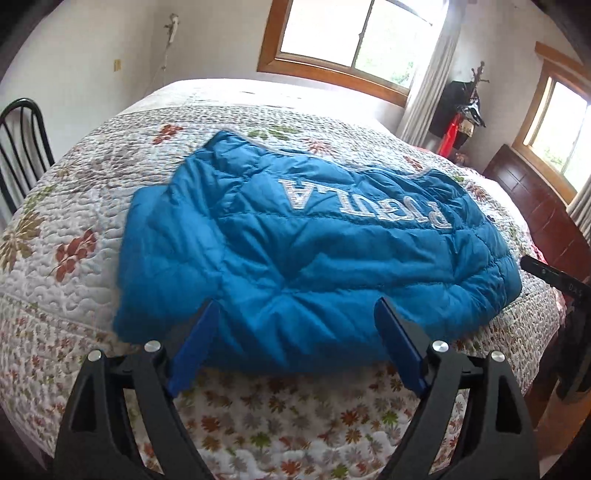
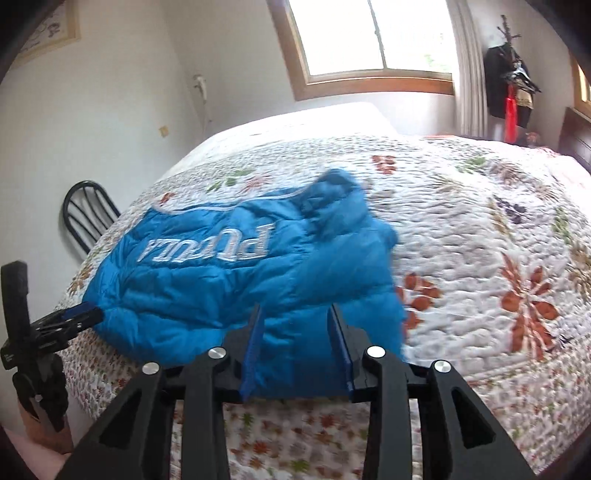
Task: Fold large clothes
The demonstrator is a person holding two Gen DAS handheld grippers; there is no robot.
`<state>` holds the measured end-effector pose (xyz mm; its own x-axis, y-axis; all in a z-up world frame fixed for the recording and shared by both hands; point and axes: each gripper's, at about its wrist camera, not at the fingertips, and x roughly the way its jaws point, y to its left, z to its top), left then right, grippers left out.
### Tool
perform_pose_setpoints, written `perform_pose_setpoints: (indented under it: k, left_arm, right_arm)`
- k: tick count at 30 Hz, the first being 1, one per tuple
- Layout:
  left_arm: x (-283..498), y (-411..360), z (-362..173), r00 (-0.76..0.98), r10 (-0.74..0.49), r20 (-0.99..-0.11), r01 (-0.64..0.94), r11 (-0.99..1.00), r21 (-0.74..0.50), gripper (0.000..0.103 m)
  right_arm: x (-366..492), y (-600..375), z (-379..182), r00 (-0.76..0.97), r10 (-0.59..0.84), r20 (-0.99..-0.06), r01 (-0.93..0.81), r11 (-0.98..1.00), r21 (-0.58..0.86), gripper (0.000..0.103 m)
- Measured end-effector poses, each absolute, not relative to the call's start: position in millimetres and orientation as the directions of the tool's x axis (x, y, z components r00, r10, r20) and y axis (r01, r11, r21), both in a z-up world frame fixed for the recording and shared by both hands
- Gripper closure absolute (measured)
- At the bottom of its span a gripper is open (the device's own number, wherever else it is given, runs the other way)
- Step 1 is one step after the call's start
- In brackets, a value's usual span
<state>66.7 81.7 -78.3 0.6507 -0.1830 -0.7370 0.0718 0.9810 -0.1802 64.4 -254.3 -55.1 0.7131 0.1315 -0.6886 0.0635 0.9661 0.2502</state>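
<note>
A blue quilted jacket with white lettering lies folded on the bed's floral quilt. My left gripper is open, its blue fingers on either side of the jacket's near edge. In the right wrist view the jacket lies left of centre. My right gripper is open, with the jacket's near right corner between its fingers but not pinched. The left gripper also shows at the left of that view, at the jacket's left end.
A black metal chair stands at the bed's left side. A dark wooden headboard is at the right. Windows and a coat rack line the far wall. Bare quilt lies to the jacket's right.
</note>
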Motion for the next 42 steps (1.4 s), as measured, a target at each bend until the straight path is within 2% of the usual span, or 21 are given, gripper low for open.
perform_pose_setpoints:
  k: [5,12,17,28,29,33,35,37,39,42]
  left_arm:
    - [50,123,-92,0.629,-0.124,-0.768,-0.079,0.972,-0.222,0.015]
    - [50,157,-116,0.603,-0.230,-0.764,-0.167,0.900,-0.402,0.014]
    - [65,154,-128,0.599,-0.282,-0.750,-0.179,0.866,-0.468,0.014]
    - [93,151,-133,0.622,-0.250,-0.742,-0.196,0.868,-0.456,0.010]
    - [95,151,-133,0.626,-0.247,-0.740,-0.197,0.867,-0.457,0.011]
    - [98,152,-134,0.641,-0.259,-0.723,-0.194,0.856,-0.479,0.033]
    - [98,152,-133,0.645,-0.260,-0.718,-0.195,0.853,-0.484,0.041]
    - [97,152,-131,0.654,-0.269,-0.707,-0.186,0.849,-0.495,0.055]
    - [95,151,-129,0.661,-0.273,-0.699,-0.178,0.848,-0.499,0.061]
    - [95,148,-131,0.664,-0.265,-0.700,-0.174,0.855,-0.489,0.062]
  right_arm:
    - [55,-295,-81,0.668,0.077,-0.740,0.159,0.957,0.243,0.061]
    - [42,-331,-111,0.645,0.050,-0.763,0.257,0.926,0.277,0.061]
    - [51,-338,-126,0.610,0.014,-0.793,0.297,0.923,0.245,0.061]
    - [66,-331,-135,0.594,-0.039,-0.803,0.304,0.936,0.179,0.061]
    - [66,-331,-135,0.592,-0.036,-0.805,0.299,0.938,0.178,0.061]
    - [66,-335,-135,0.591,-0.016,-0.806,0.292,0.936,0.196,0.061]
    - [66,-335,-133,0.591,-0.012,-0.807,0.290,0.936,0.199,0.061]
    - [67,-334,-133,0.582,-0.012,-0.813,0.286,0.939,0.191,0.061]
    - [70,-332,-136,0.567,-0.021,-0.823,0.283,0.944,0.170,0.061]
    - [74,-326,-139,0.565,-0.056,-0.823,0.271,0.955,0.122,0.059]
